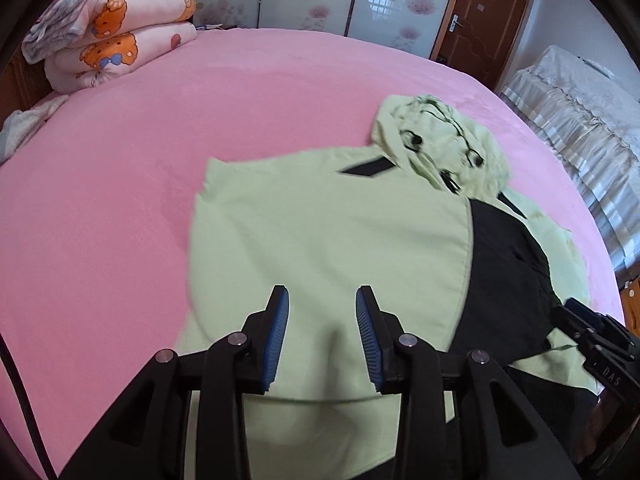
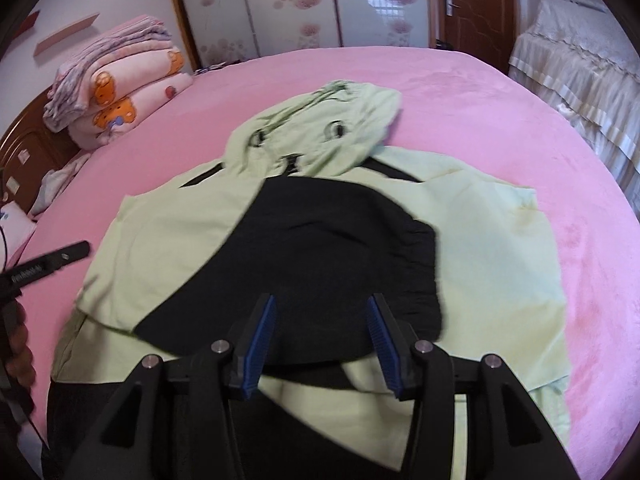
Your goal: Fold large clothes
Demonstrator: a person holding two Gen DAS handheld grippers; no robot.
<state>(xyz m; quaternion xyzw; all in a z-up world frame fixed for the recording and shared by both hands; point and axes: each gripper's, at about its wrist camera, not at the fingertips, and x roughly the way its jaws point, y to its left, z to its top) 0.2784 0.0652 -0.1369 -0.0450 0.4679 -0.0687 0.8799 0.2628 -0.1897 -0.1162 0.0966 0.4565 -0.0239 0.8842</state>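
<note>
Our left gripper (image 1: 322, 300) of black plastic with ribbed blue pads (image 1: 280, 320) stood with its jaws parted and nothing between them, hanging over the pale green hooded jacket with black panels (image 1: 320, 232). Our right gripper (image 2: 322, 308), built the same, was likewise released, its blue pads (image 2: 264, 324) apart above the jacket's (image 2: 168, 240) black middle panel (image 2: 320, 248); no cloth was caught in either. We could not make out whether the fingertips grazed the fabric, since both views were blurred there.

The jacket lay spread on the pink fleece bed cover (image 1: 120, 200), hood (image 2: 320, 128) pointing away from us, with one green side folded in over the black panel. The jacket's near hem ran under the gripper bodies and was cut off at the bottom of both views.

Left of the jacket, in the right wrist view, only a black strip of the other tool (image 2: 52, 264) and part of a hand (image 2: 20, 356) showed at the edge. Beyond the jacket's far left corner sat a folded stack of pink cartoon-print quilts (image 2: 120, 92). Right of the jacket, off the bed, stood furniture under a white lace drape (image 1: 572, 108), partly cropped. Behind the hood were flower-patterned sliding panels (image 2: 280, 4) and a brown wooden door (image 1: 484, 20).
</note>
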